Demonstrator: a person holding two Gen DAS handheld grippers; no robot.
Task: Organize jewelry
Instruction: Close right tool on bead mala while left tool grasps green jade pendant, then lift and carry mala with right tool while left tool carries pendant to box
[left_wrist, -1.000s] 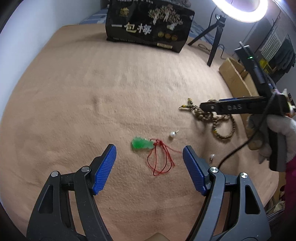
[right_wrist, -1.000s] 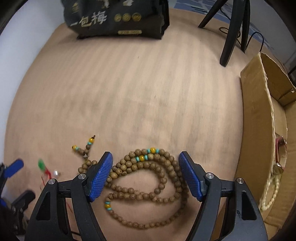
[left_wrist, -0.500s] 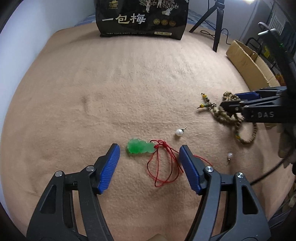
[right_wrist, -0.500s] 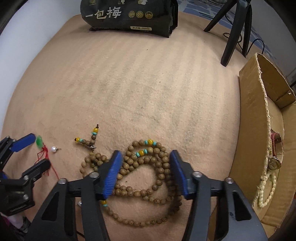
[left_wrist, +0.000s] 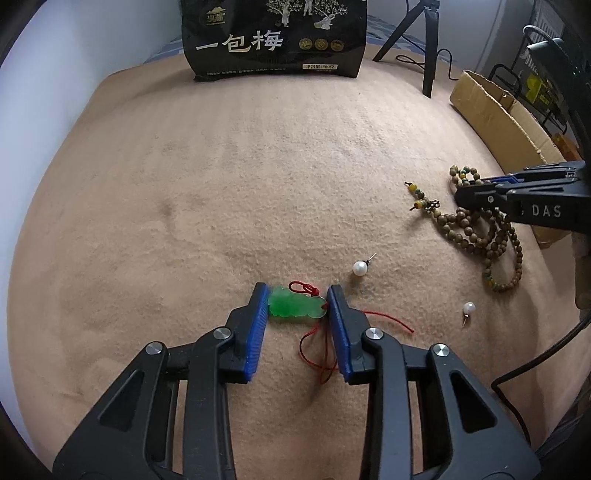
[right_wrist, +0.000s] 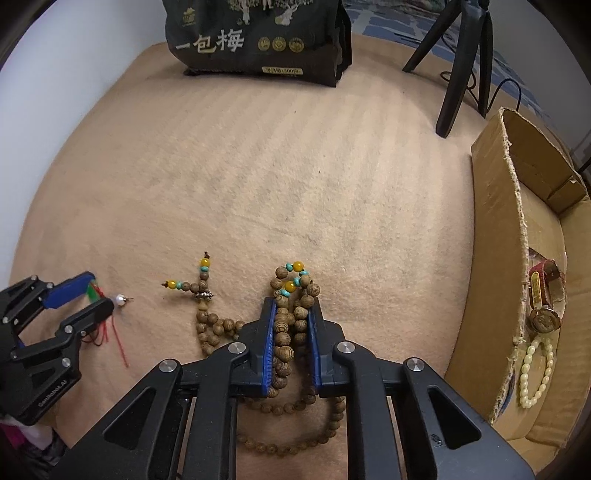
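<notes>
My left gripper is shut on a green jade pendant on the tan cloth; its red cord trails under the right finger. My right gripper is shut on a bunch of strands of a long brown wooden bead necklace with yellow and turquoise beads; the rest of the loop lies under it. In the left wrist view the necklace lies at the right under the right gripper. Two pearl pins lie between pendant and necklace.
An open cardboard box stands at the right, holding a watch and a pale bead bracelet. A black snack bag stands at the back. Tripod legs stand at the back right.
Both grippers have closed: the left on the green pendant, the right on the bead strands, bunching them together. The left gripper also moved forward onto the pendant.
</notes>
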